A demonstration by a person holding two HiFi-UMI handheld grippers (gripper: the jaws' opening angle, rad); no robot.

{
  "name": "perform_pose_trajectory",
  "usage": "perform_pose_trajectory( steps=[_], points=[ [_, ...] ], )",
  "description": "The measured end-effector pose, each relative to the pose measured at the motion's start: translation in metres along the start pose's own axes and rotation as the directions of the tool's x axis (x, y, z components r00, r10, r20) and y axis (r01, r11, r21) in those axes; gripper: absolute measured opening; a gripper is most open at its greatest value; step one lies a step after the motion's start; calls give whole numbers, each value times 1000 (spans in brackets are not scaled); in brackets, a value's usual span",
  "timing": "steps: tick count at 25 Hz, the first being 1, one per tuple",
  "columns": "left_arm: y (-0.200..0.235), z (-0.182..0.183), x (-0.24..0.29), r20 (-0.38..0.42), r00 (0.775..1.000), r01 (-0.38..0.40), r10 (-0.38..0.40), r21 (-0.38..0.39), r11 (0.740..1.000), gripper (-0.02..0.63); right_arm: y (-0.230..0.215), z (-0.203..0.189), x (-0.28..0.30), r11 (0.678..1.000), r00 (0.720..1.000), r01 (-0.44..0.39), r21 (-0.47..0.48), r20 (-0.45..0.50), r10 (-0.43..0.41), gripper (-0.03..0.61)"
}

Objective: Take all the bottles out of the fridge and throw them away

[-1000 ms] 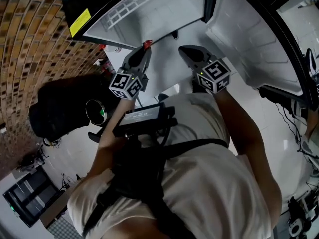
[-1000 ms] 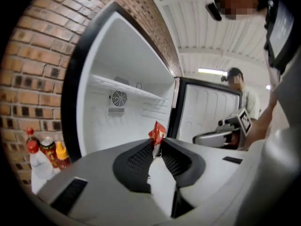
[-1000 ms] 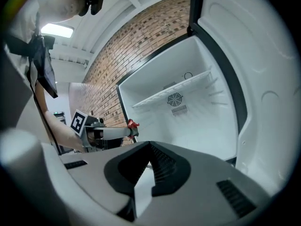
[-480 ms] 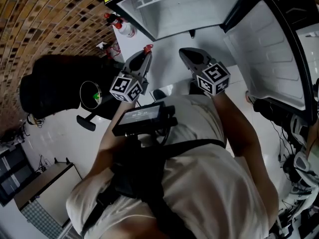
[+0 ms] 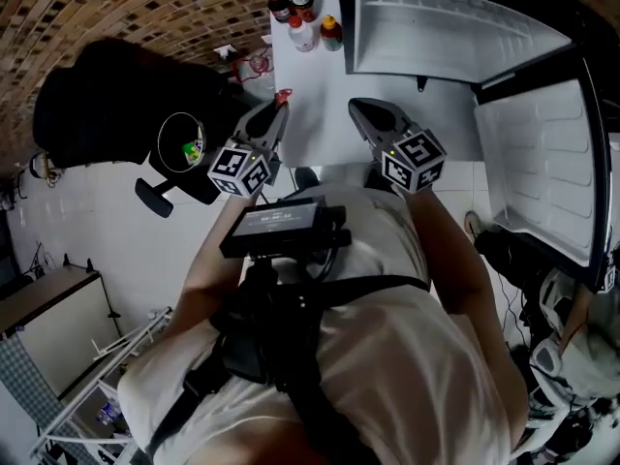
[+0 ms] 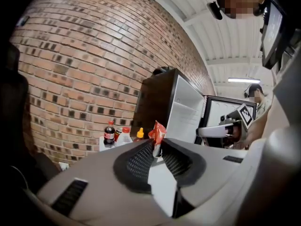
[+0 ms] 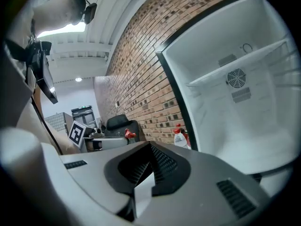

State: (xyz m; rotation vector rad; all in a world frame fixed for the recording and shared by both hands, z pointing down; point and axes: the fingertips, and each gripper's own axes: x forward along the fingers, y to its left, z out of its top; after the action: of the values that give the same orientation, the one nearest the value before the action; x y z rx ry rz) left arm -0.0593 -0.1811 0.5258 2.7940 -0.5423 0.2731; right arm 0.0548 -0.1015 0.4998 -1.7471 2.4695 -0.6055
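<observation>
Several bottles stand on the white floor beside the open fridge, close to the brick wall. In the left gripper view they show as a dark cola bottle, a white bottle with a red cap and a small orange-capped one. My left gripper is shut on a small red crumpled scrap, held out from the jaw tips. My right gripper is shut with nothing between its pads. It faces the fridge's bare white inside.
A black office chair stands at the left by the brick wall, with a round rim holding something green beside it. The fridge door hangs open at the right. Cables and gear lie at the lower right.
The view has swung: the fridge slid to the right of the picture and the bottles came into sight at the top. Both grippers moved along with it, their grips unchanged.
</observation>
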Motion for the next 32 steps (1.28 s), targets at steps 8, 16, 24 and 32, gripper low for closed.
perform_pose_trajectory(
  steps=[8, 16, 24, 32],
  points=[
    [66, -10, -66, 22, 989, -146, 148, -46, 988, 71, 47, -6, 54, 996, 995, -83, -30, -54, 81, -11],
    [139, -21, -138, 26, 957, -285, 288, -87, 955, 71, 94, -16, 108, 989, 986, -139, -42, -101, 134, -11],
    [203, -43, -209, 14, 905, -420, 426, -143, 896, 71, 137, -29, 156, 976, 968, -209, -61, -151, 198, -12],
    [242, -58, -259, 4, 855, -509, 518, -183, 841, 71, 170, -34, 187, 961, 948, -265, -77, -205, 245, -11]
  ],
)
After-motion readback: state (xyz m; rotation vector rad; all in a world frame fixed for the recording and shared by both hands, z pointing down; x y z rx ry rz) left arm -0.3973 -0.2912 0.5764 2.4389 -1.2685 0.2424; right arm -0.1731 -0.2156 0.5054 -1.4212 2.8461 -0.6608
